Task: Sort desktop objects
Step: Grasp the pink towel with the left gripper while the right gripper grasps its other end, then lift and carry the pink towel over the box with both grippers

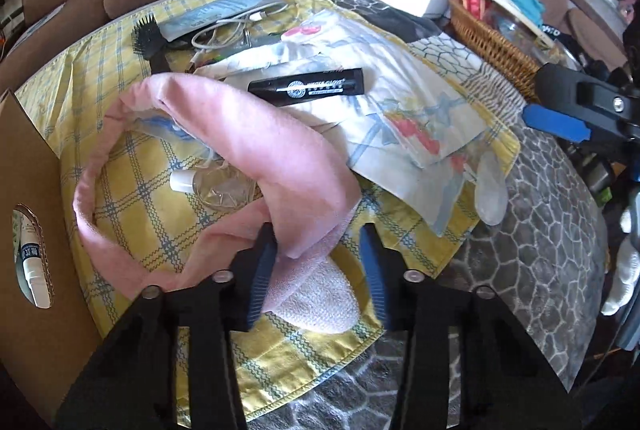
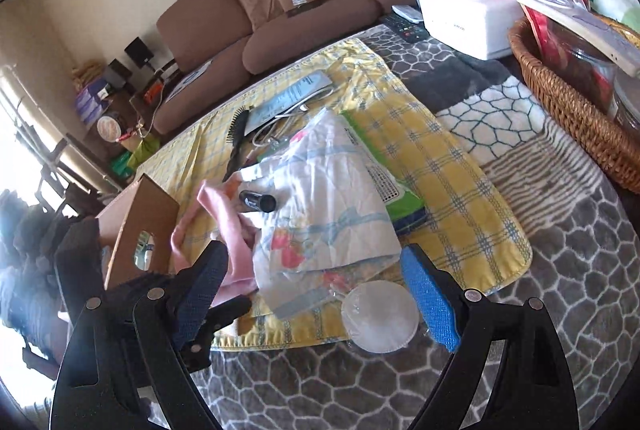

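A pink towel (image 1: 240, 134) (image 2: 236, 230) lies bunched on the yellow plaid cloth (image 1: 140, 190). My left gripper (image 1: 318, 242) is shut on the towel's near end, which fills the gap between the pads. Under the towel's arch lies a small clear bottle (image 1: 216, 184) with a white cap. A black marker (image 1: 306, 86) (image 2: 258, 201) rests on a white floral cloth (image 1: 400, 110) (image 2: 332, 214). My right gripper (image 2: 316, 258) stands open over that cloth's near edge, holding nothing. A round translucent lid (image 2: 378, 316) lies just inside its right finger.
A cardboard box (image 1: 28, 230) (image 2: 140, 214) with a handle hole stands at the left. A hairbrush (image 1: 148, 38) and a white cable (image 1: 224, 30) lie farther back. A wicker basket (image 2: 572, 110) full of packets and a white tissue box (image 2: 468, 26) stand at the right.
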Motion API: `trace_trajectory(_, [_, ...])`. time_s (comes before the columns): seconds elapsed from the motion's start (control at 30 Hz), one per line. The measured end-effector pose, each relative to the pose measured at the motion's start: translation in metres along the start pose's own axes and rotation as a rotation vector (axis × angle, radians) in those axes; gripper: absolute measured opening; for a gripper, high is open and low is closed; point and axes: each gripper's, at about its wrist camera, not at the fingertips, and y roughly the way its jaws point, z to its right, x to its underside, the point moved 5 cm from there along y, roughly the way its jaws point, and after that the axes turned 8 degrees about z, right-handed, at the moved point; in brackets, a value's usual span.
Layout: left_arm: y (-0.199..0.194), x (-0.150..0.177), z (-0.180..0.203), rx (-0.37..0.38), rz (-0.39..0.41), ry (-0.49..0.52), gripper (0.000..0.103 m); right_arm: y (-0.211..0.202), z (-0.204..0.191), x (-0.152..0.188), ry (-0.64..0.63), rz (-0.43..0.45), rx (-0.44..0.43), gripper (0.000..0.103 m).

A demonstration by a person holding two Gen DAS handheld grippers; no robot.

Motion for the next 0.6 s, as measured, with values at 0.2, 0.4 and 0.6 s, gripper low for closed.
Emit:
trace_trajectory(0.2, [-0.027,-0.009,-0.006,0.087,0.023,-0.066,0.005,0.005,-0.022,0.004,0.03,-0.03,-0.163,0.09])
trace_trajectory(0.4, [-0.099,-0.031,-0.007,0.232,0.118,-0.119,0.005,0.025,-0.044,0.021,0.337,-0.107,-0.513,0.077])
trace_trajectory(0.6, [-0.151,-0.044,-0.01,0.264,0.158,-0.094,0.005,0.037,-0.069,0.031,0.492,-0.134,-0.689,0.058])
